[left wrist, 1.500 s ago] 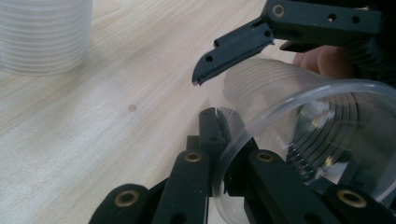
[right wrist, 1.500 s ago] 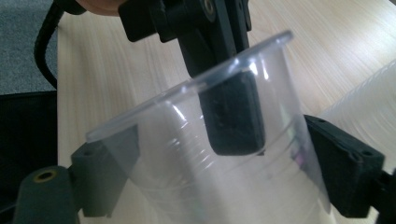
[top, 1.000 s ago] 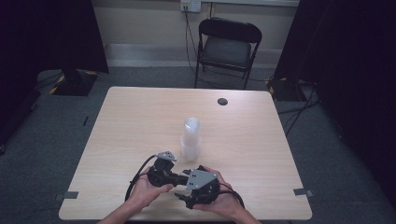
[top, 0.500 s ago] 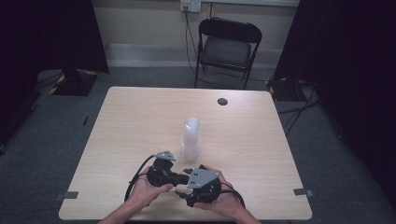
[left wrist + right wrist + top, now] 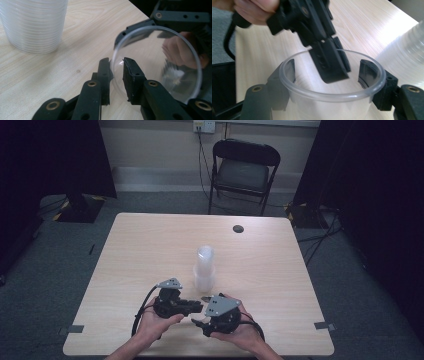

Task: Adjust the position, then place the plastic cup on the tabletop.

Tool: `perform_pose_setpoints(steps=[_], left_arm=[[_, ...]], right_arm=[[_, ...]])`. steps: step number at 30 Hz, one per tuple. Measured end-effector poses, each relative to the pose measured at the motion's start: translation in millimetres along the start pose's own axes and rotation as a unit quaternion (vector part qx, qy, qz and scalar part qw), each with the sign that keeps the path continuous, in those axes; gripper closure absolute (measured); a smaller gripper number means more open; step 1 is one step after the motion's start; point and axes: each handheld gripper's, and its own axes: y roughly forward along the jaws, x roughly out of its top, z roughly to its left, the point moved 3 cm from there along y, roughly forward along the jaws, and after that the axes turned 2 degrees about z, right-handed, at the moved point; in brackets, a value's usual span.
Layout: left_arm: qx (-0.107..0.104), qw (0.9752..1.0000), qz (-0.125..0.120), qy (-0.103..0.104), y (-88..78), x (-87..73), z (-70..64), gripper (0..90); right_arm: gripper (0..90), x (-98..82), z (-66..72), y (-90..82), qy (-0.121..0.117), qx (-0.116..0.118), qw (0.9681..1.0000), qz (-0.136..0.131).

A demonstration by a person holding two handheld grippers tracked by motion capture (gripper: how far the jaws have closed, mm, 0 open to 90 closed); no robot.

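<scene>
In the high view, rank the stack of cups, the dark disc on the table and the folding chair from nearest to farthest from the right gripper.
1. Stack of cups: mid-table, just beyond the right gripper.
2. Dark disc: near the table's far edge, slightly right.
3. Folding chair: on the floor beyond the table.

grey carpet floor (image 5: 45,270) | black folding chair (image 5: 243,172) | pale wall (image 5: 155,142)

— Hands? Both at the table's near edge: left hand (image 5: 152,322) and right hand (image 5: 243,330), close together.

— Grippers? Left gripper (image 5: 116,65) has its jaws pinched on a clear cup's (image 5: 332,86) rim; right gripper (image 5: 327,70) clasps that cup's outer wall, jaws spread wide.
</scene>
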Motion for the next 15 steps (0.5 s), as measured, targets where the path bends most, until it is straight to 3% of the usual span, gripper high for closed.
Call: perform_pose_setpoints(steps=[8, 11, 15], left_arm=[[-0.005, 0.9999, -0.011, 0.0, -5.1, -0.6, 2.1, 74.3], [0.011, 0.9997, -0.02, 0.009, -6.4, -1.1, 2.2, 70.4], [0.008, 0.9995, -0.029, 0.012, -8.0, -1.1, 3.0, 69.2]], right_arm=[[30.1, -2.5, -3.5, -0.6, 0.006, -0.001, 1.0, 0.001], [30.1, -4.1, -6.0, -0.4, 0.011, -0.003, 0.9999, 0.003], [30.2, -5.6, -9.1, 0.0, 0.018, -0.007, 0.9998, 0.004]])
